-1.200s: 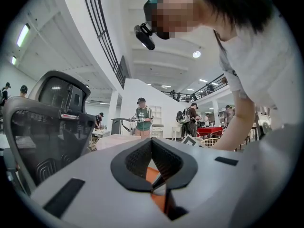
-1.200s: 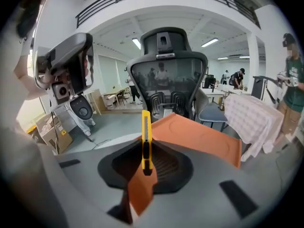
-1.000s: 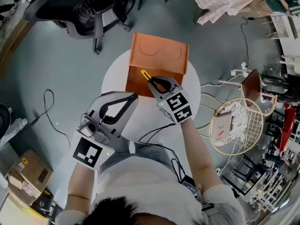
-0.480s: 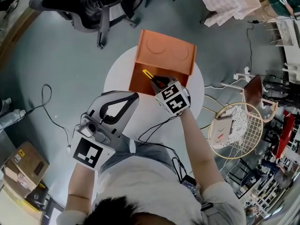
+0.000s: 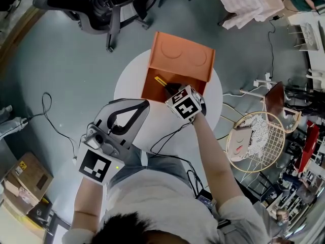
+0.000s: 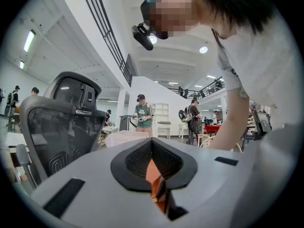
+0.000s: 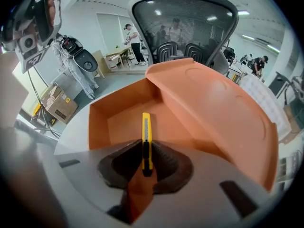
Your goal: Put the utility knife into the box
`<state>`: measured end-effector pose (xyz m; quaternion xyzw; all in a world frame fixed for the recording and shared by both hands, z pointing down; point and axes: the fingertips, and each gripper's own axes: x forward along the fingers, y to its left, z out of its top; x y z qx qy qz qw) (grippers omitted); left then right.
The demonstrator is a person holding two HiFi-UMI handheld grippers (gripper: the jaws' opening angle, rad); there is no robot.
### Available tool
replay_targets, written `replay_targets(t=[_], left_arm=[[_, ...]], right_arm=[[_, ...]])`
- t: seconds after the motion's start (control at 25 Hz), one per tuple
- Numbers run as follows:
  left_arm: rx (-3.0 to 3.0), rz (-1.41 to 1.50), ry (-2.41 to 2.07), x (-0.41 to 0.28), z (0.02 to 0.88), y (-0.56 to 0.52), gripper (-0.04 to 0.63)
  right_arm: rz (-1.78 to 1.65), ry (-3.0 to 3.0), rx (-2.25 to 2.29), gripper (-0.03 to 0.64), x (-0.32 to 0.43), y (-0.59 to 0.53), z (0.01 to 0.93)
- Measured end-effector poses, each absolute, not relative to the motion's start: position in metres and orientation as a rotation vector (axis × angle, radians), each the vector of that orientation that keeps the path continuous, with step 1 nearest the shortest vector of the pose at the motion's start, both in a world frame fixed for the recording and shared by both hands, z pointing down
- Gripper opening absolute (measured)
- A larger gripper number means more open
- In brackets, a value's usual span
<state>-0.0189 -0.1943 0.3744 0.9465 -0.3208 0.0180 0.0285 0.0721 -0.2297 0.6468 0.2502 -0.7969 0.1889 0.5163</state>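
Right claw (image 5: 171,89) out front, clamping utility knife (image 7: 146,132); left claw (image 5: 146,103) jaws together (near torso).

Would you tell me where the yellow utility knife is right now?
The yellow utility knife is clamped in the right gripper, its tip poking over the open orange box on the round white table, just above the head view's centre.

Standing on grey floor (image 5: 66,60): round white table (image 5: 129,85), spreading under and around right gripper (image 5: 171,89). Resting directly on table, just ahead of that gripper: orange box (image 5: 180,60), lid hinging open on far side. Running over table behind right gripper: black cable (image 5: 167,136). Sitting on floor well beyond box: black office chair (image 5: 101,4). Lying on floor, well left of left gripper (image 5: 146,103): cardboard boxes (image 5: 30,179), loose floor cable (image 5: 48,116).
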Motion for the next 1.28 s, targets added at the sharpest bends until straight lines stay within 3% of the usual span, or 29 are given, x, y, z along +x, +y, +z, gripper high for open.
replay_targets(t=[0.6,0.8,1.28], left_arm=[[2.958,0.045,-0.926,-0.016,0.368,-0.19,0.009],[3.009,0.039,-0.834,-0.005,0.359,-0.187,0.009],[3.109,0.005,-0.575,0.023,0.335,-0.176,0.009]], right_arm=[[0.54,-2.028,0.743,0.089,0.065,-0.232,0.62],[0.518,-2.114,0.868,0.009,0.062,-0.234,0.581],[0.414,-2.353,1.282,0.007,0.06,-0.222,0.454]])
